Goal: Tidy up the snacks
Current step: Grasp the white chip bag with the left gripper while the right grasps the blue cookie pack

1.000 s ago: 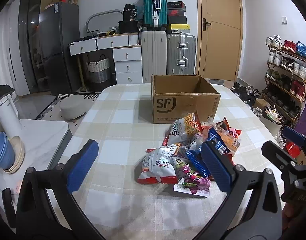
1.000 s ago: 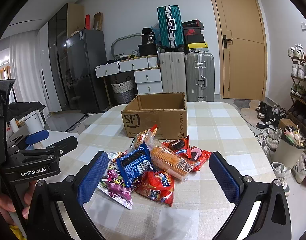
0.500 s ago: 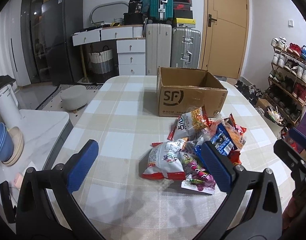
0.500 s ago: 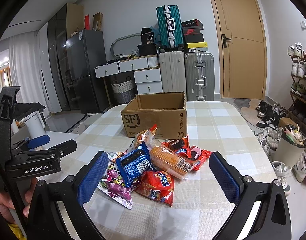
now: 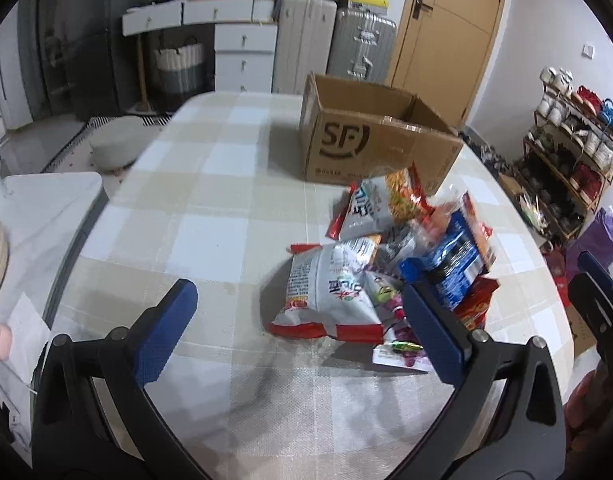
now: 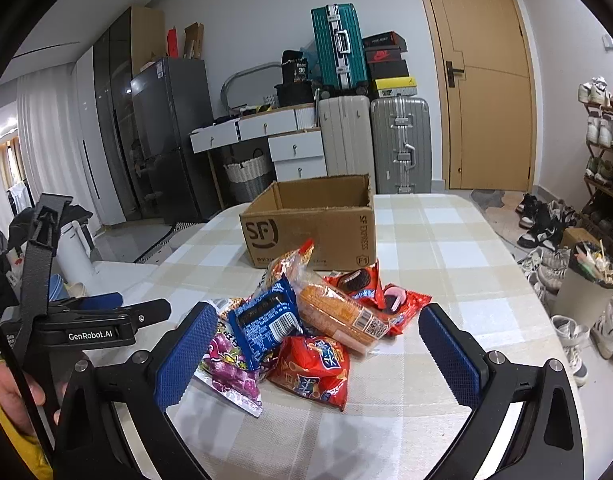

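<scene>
Centrally, a pile of snack packets (image 6: 306, 328) is lying on the checked table (image 6: 446, 248), just in front of an open cardboard box (image 6: 310, 226). Both left tongs (image 5: 298, 328) and right tongs (image 6: 314, 354) are hovering spread wide, gripping nothing.

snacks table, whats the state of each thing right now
cardboard box: open, upright, looks empty
snack pile: heaped on the table, outside the box
left gripper: fingers open, holding nothing
right gripper: fingers open, holding nothing
door: shut
</scene>
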Available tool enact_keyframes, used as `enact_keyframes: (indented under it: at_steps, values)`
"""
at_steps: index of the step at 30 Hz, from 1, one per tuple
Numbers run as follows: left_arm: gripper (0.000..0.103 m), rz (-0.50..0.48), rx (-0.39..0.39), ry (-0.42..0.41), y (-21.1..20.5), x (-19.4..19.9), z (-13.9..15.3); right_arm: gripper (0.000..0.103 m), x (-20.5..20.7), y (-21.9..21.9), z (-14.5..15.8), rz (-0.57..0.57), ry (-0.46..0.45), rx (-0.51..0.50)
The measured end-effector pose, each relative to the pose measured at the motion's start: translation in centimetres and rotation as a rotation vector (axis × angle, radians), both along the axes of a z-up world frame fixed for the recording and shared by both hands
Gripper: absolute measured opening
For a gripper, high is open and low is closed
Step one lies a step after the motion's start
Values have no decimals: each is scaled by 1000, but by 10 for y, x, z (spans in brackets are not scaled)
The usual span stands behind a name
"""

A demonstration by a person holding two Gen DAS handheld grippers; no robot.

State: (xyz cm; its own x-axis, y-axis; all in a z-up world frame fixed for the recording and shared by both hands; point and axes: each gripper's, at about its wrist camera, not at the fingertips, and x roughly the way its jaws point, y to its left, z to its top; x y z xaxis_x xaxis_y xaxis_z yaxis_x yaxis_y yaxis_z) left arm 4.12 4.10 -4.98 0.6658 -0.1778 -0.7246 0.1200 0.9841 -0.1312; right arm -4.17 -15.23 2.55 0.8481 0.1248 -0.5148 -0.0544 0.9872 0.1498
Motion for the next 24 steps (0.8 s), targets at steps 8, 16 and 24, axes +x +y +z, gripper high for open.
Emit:
enact_keyframes:
  at_steps: [8, 16, 24]
  values:
    - [102, -49, -38, 121, 0, 43, -33, 103, 19, -3, -22, 18, 52, 22]
    - [97, -46, -154, 228, 11, 77, -66, 103, 36, -11, -36, 15, 88, 46]
    - [47, -190, -227, 235, 0, 83, -72, 103, 47, -7, -49, 39, 132, 62]
